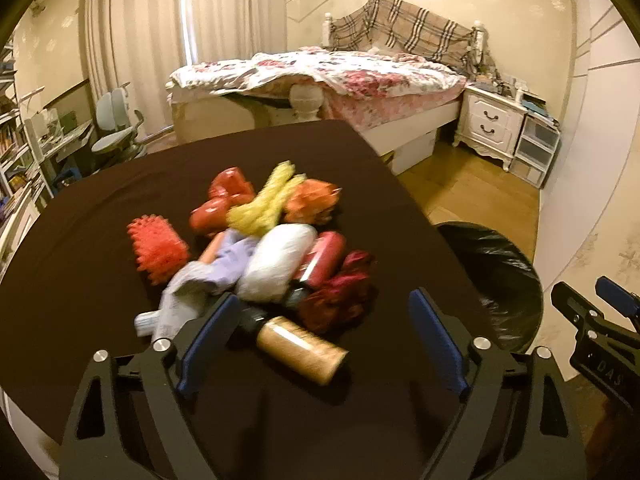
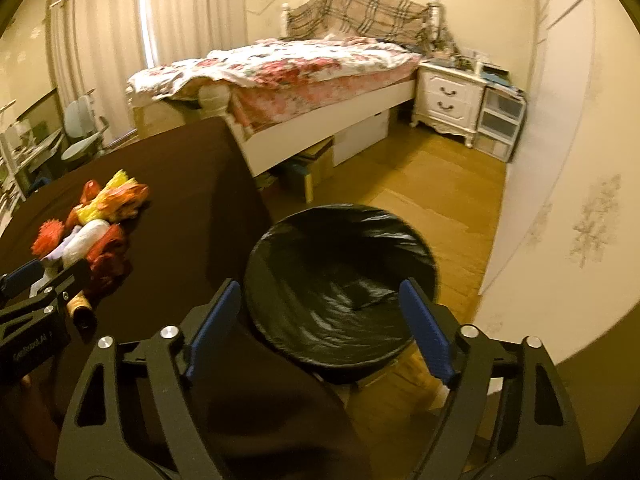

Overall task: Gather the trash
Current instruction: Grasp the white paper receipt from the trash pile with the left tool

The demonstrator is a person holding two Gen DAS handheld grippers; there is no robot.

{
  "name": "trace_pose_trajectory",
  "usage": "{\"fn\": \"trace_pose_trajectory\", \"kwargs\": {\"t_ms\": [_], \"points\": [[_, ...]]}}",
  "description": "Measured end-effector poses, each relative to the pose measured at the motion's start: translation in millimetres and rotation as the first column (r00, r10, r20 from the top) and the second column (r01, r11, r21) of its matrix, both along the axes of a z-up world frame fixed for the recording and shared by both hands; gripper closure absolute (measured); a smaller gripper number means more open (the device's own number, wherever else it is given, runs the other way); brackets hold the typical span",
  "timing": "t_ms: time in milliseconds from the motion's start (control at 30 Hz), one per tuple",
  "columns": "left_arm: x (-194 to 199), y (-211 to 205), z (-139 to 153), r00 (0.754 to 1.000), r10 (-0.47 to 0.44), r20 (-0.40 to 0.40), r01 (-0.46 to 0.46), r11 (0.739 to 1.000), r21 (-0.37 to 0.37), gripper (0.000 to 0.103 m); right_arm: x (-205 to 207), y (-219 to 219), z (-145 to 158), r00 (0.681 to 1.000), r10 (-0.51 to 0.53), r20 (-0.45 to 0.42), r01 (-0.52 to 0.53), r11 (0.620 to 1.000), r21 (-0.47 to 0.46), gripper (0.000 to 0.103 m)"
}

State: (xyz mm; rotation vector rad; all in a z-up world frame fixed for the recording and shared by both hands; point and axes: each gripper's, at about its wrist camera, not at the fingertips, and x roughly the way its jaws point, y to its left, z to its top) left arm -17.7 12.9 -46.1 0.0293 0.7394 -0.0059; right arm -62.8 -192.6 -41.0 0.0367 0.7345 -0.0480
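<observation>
Trash lies heaped on a dark desk [image 1: 100, 208], and the nearest piece sits right at the left gripper [image 1: 320, 340]. That gripper has its blue-padded jaws spread apart with nothing held. Between them, close to the left pad, lies a tan bottle [image 1: 302, 350] with a dark cap. Its long axis runs slantwise across the jaw gap, cap toward the far left, base toward the near right, so the jaws would close roughly across its width.

Just beyond the bottle the pile spreads out: a dark red crumpled wrapper [image 1: 340, 292] to the right, a white bundle [image 1: 280, 264] in the middle touching a red tube-like item [image 1: 326, 256], a pale lilac wrapper [image 1: 204, 280] to the left, and a spiky red piece [image 1: 160, 252] further left. At the back lie a yellow knobbly piece [image 1: 268, 204], a glossy red wrapper [image 1: 224, 204] and an orange one [image 1: 312, 200]. Motion blur softens these, so what each item is remains uncertain.

The right gripper [image 2: 320, 328] is likewise spread and empty. It points down at a bin lined with a black bag [image 2: 340, 276], which stands on the wooden floor just beside the right edge of the desk.

The left hand is plainly nearer the trash; the right hand is nearer the bin. A bed [image 1: 320, 72] fills the far side of the room.
</observation>
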Motion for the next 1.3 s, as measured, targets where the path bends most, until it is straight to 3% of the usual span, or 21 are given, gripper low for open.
{"fn": "trace_pose_trajectory", "kwargs": {"t_ms": [67, 533, 900, 1133, 1300], "points": [[-4.8, 10.2, 1.4, 1.000, 0.015, -0.004, -0.015, 1.000, 0.001, 0.027, 2.8, 7.4, 1.8, 1.000, 0.025, -0.007, -0.025, 1.000, -0.001, 0.029], [-18.6, 92.7, 13.8, 0.985, 0.172, -0.030, -0.173, 0.985, -0.021, 0.032, 25.6, 67.1, 11.6, 0.977, 0.211, -0.036, -0.210, 0.977, 0.040, 0.046], [-7.8, 101.0, 3.1, 0.987, 0.144, -0.078, -0.148, 0.988, -0.046, 0.034, 25.2, 93.9, 3.2, 0.961, 0.270, -0.063, -0.269, 0.963, 0.031, 0.046], [-6.2, 104.4, -6.0, 0.986, 0.104, -0.128, -0.117, 0.988, -0.101, 0.069, 22.0, 96.6, -3.4, 0.957, 0.281, -0.078, -0.279, 0.960, 0.033, 0.046], [-12.1, 109.7, -4.6, 0.988, 0.105, -0.113, -0.118, 0.986, -0.119, 0.074, 21.3, 101.5, -4.6, 0.952, 0.296, -0.078, -0.294, 0.955, 0.032, 0.046]]}}
